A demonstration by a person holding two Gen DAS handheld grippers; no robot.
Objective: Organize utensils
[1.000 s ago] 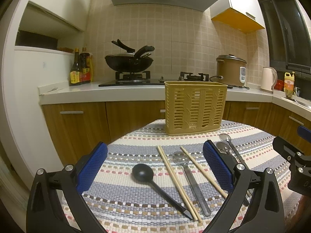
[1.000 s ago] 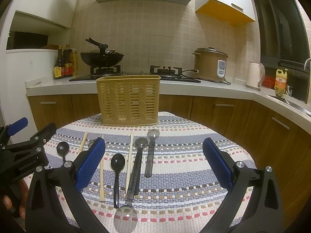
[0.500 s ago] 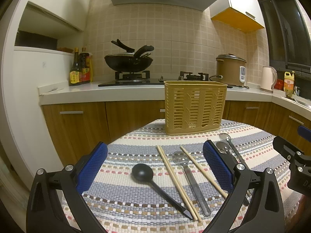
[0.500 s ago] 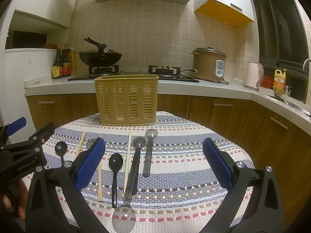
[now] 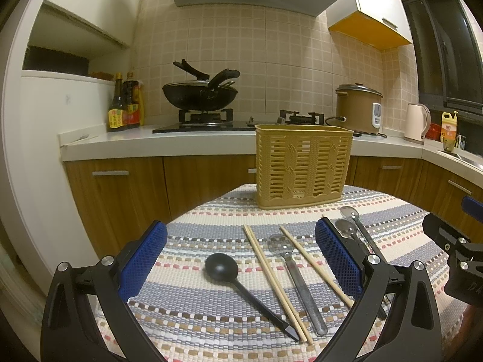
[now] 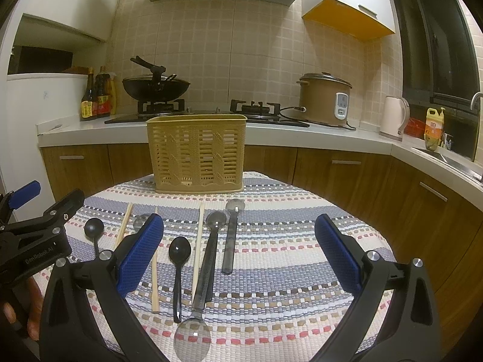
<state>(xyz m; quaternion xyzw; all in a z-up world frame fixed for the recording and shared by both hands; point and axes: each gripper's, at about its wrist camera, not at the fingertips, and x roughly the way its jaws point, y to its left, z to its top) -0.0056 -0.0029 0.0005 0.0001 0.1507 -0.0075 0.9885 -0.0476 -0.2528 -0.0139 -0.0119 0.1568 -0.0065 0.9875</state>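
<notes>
The left gripper had its blue-padded fingers spread wide and grasped nothing, hovering low over the counter's striped cloth. Between those fingers lay a black ladle with its handle running back toward the camera, then a pair of chopsticks, a steel spoon and a single chopstick. Just past the right-hand finger, two more steel spoons lay partly hidden behind it.

The right gripper was likewise released, fingers far apart and empty. Between them lay a small black spoon, a chopstick, two long steel utensils overlapping end to end with one bowl nearest the camera, and a grey-handled spoon. The stretch of cloth toward the right-hand finger was bare. Beyond the left-hand finger, another chopstick showed beside the pad.

Ahead of both pairs of fingers, at the far edge of the cloth, the slatted yellow utensil basket stood upright, well apart from the utensils. Behind it ran the kitchen worktop with a wok on the stove and a rice cooker.
</notes>
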